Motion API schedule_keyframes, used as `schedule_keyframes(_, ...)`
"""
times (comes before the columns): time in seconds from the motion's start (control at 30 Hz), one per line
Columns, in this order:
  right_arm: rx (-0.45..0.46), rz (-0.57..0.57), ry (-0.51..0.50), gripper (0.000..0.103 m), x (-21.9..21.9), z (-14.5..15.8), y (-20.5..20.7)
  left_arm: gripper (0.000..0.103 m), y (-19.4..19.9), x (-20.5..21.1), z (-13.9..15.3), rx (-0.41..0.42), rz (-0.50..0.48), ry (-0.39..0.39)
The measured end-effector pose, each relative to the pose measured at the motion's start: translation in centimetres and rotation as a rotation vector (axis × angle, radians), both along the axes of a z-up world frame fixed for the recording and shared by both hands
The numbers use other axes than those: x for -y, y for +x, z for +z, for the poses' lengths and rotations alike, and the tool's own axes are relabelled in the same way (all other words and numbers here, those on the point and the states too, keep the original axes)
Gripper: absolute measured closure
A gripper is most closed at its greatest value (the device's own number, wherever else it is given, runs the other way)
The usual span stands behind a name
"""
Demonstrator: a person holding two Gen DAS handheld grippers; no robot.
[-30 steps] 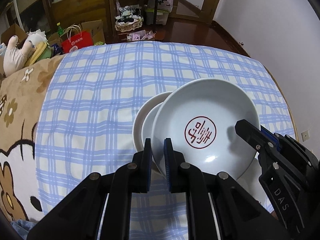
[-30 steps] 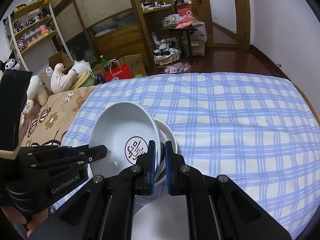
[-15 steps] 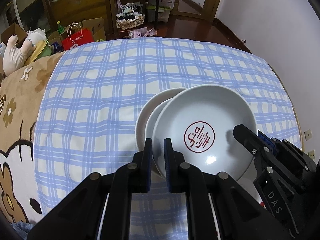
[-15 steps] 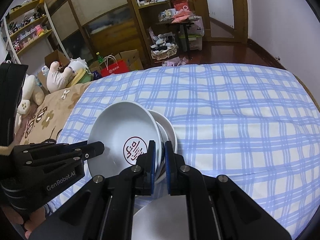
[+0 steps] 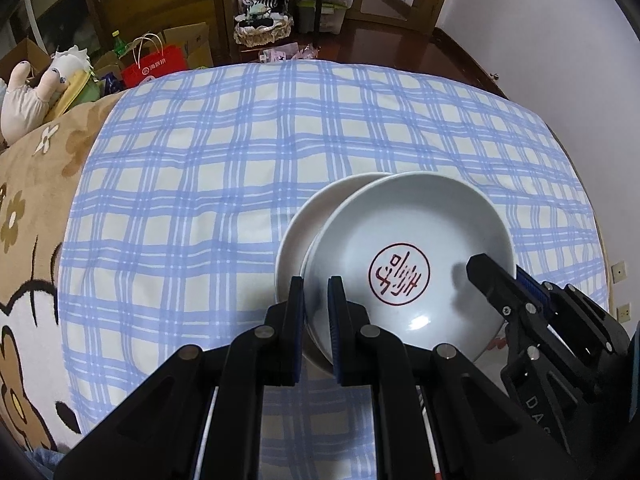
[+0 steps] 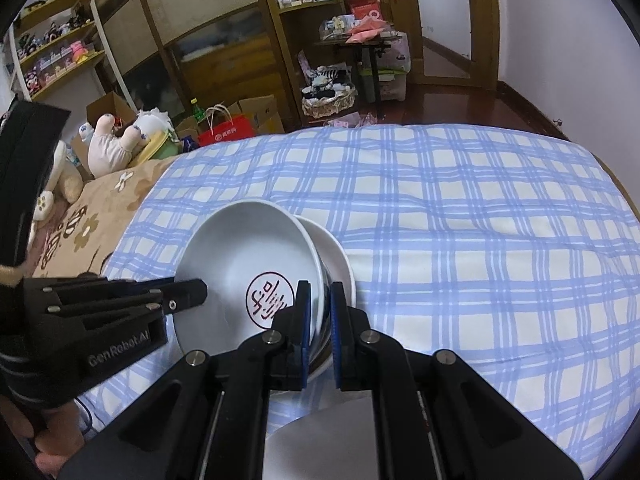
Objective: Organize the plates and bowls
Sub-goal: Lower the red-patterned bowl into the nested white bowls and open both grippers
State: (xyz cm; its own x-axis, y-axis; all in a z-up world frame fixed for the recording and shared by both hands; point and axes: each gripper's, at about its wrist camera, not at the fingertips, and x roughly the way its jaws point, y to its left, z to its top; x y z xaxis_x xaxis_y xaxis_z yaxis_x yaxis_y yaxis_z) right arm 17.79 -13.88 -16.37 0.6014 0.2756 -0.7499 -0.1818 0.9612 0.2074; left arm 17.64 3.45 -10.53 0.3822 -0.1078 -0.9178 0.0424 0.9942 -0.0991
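Both tongs have sunk a little toward the checked cloth (image 5: 200, 200), carrying the stamped bowl (image 5: 408, 248) down with them. Nearest, the left tongs (image 5: 316, 300) pinch the bowl's near rim, one finger inside and one outside; the right tongs (image 6: 320, 304) pinch the opposite rim the same way. Just beyond and under the bowl sits a white plate (image 5: 320, 204) with a smaller dish nested in it, resting on the cloth. The step in hand looks like stacking the bowl onto that pile. Next calls for centring it, lowering until it seats, then spreading both tongs together.
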Motion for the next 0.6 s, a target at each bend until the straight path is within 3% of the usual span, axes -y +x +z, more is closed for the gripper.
schedule_keyframes(0.17, -0.03, 0.009, 0.019, 0.093, 0.15, -0.64, 0.62, 0.092, 0.03, 0.18, -0.15, 0.011, -0.01, 0.011)
schedule_keyframes(0.4, -0.005, 0.018, -0.035, 0.093, -0.31, -0.85, 0.61, 0.092, 0.14, 0.77, -0.24, 0.032, -0.038, 0.067)
schedule_keyframes(0.6, -0.017, 0.017, 0.001, 0.092, -0.41, -0.69, 0.67, 0.092, 0.28, 0.71, -0.32, 0.025, -0.034, 0.059)
